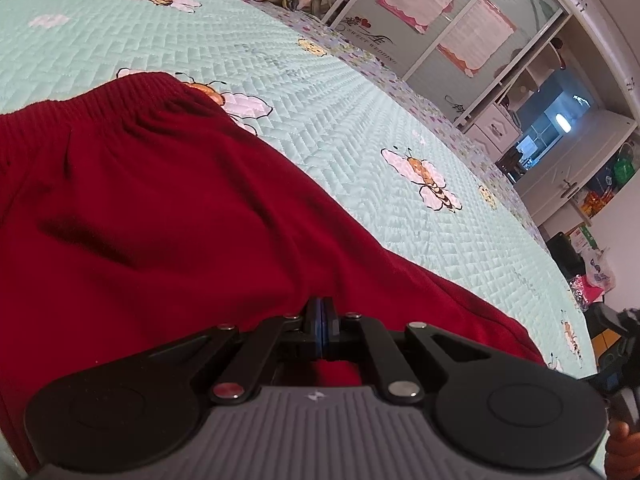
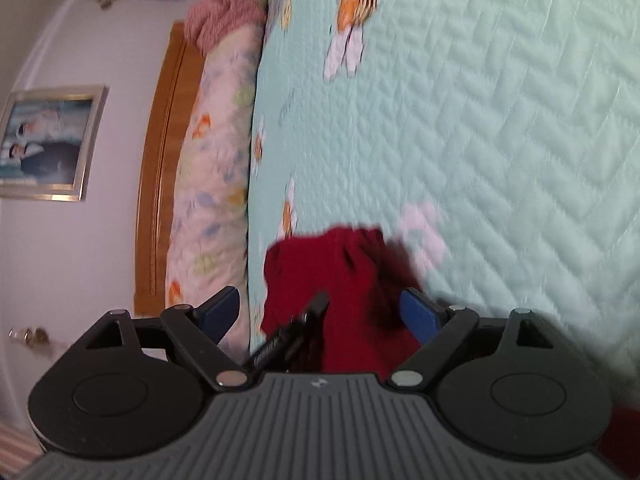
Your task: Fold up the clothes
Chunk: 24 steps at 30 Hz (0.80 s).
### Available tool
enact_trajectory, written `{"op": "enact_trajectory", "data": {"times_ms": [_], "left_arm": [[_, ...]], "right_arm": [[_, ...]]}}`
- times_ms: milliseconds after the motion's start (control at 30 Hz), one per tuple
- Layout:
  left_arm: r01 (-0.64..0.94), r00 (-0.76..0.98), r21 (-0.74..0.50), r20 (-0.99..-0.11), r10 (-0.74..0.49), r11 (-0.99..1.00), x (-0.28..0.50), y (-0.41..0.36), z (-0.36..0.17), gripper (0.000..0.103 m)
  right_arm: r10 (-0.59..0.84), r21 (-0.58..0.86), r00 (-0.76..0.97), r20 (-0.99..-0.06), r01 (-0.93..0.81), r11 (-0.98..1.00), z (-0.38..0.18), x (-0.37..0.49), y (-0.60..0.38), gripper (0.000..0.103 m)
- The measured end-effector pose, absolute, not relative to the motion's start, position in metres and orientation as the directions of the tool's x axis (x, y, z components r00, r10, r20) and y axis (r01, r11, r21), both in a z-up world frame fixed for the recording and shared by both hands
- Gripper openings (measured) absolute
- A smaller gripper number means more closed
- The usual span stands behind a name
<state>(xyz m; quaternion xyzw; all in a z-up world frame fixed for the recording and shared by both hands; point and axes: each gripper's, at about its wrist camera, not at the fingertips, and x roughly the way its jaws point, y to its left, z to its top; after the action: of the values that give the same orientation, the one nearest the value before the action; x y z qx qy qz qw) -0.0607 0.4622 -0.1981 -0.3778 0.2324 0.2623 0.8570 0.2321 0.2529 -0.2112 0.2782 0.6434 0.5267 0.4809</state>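
A dark red knitted garment (image 1: pixel 160 208) lies spread on the mint quilted bedspread (image 1: pixel 360 128), filling the left and middle of the left wrist view. My left gripper (image 1: pixel 322 312) is shut on a fold of the red garment at its near edge. In the right wrist view my right gripper (image 2: pixel 320 312) is open, its blue pads (image 2: pixel 420 314) wide apart. A bunched part of the red garment (image 2: pixel 340 280) lies between and just beyond them. The other gripper's black tip (image 2: pixel 304 320) shows there too. The right wrist view is blurred.
The bedspread (image 2: pixel 500 140) has bee and flower prints. A floral pillow (image 2: pixel 212 160) and a wooden headboard (image 2: pixel 156 168) are at the bed's head, with a pink cloth (image 2: pixel 224 20) beyond. Wardrobe doors (image 1: pixel 460 28) and shelves stand past the bed's far edge.
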Motion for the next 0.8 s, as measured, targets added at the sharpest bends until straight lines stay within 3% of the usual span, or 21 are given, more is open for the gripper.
{"op": "enact_trajectory", "data": {"times_ms": [100, 267, 400, 700, 800], "left_arm": [[-0.627, 0.754, -0.525, -0.596, 0.277, 0.575, -0.06, 0.462, -0.198, 0.003], [-0.629, 0.752, -0.522, -0.597, 0.28, 0.576, -0.059, 0.462, -0.199, 0.003], [-0.623, 0.758, -0.536, -0.593, 0.272, 0.569, -0.06, 0.464, -0.201, 0.003], [-0.626, 0.757, -0.532, -0.59, 0.281, 0.57, -0.058, 0.464, -0.202, 0.003], [-0.629, 0.756, -0.547, -0.596, 0.27, 0.553, -0.058, 0.468, -0.201, 0.003]], "right_arm": [[0.835, 0.959, -0.472, -0.282, -0.146, 0.242, -0.213, 0.231, 0.266, 0.088], [0.8, 0.956, -0.524, -0.293, -0.166, 0.241, -0.212, 0.22, 0.306, 0.091], [0.774, 0.869, -0.411, -0.481, -0.341, 0.359, -0.203, 0.216, 0.307, 0.089], [0.811, 0.903, -0.398, -0.429, -0.199, 0.38, -0.22, 0.214, 0.305, 0.09], [0.856, 0.913, -0.32, -0.407, -0.104, 0.395, -0.222, 0.206, 0.313, 0.1]]}}
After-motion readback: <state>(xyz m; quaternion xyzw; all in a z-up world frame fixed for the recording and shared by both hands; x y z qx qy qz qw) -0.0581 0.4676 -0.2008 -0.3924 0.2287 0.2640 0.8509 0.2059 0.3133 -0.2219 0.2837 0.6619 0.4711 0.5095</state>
